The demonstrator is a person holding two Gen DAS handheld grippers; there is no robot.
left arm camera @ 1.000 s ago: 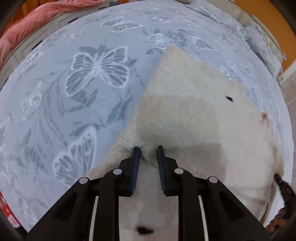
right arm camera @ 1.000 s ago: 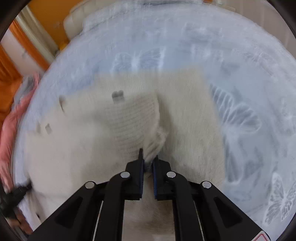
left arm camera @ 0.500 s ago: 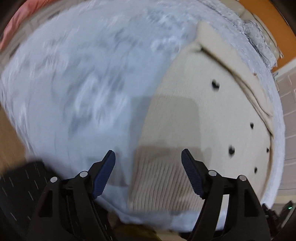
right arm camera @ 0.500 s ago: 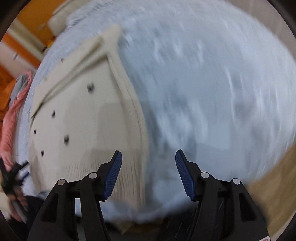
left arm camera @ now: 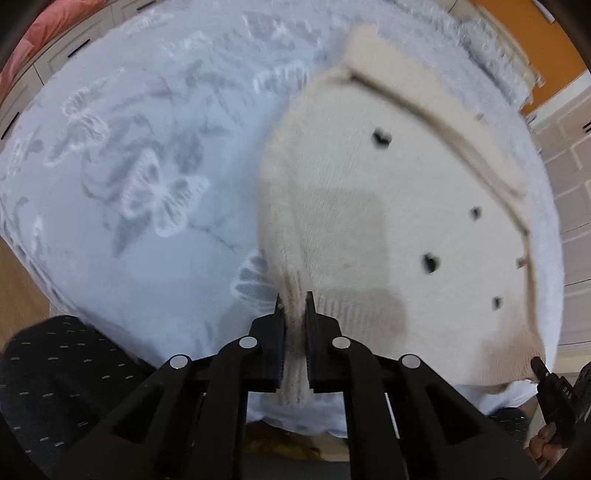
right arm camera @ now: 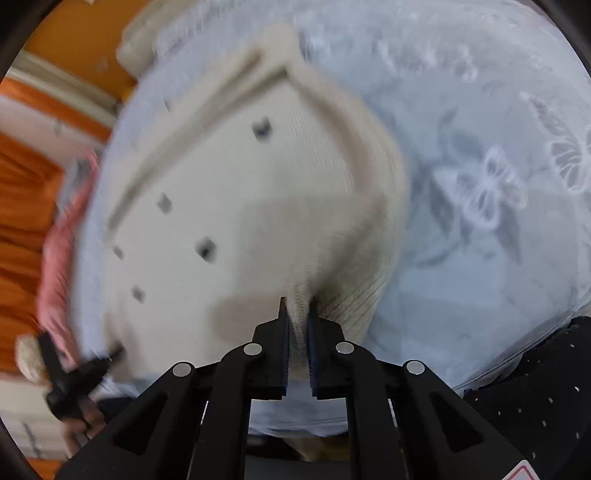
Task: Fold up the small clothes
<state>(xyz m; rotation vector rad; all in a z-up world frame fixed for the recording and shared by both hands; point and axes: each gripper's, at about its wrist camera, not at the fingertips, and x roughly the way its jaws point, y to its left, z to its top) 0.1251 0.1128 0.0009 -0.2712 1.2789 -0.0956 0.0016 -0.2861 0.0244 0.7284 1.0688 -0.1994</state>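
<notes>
Left gripper [left arm camera: 293, 306]: clenched on the ribbed hem at one corner of the cream knit cardigan [left arm camera: 388, 221]. Right gripper [right arm camera: 298, 310]: clenched on the hem at the opposite corner (dark buttons showing, somewhat blurred). Cardigan: spread flat on a pale blue bedspread [left arm camera: 140, 192] printed with butterflies, near the bed's front edge. Pink cloth [left arm camera: 33, 33] at the far side. No legible writing or brand visible.

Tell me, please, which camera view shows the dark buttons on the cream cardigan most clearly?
The left wrist view: the buttons on the cream cardigan look fairly crisp there. The right wrist view shows them too, but smeared by motion blur.
</notes>
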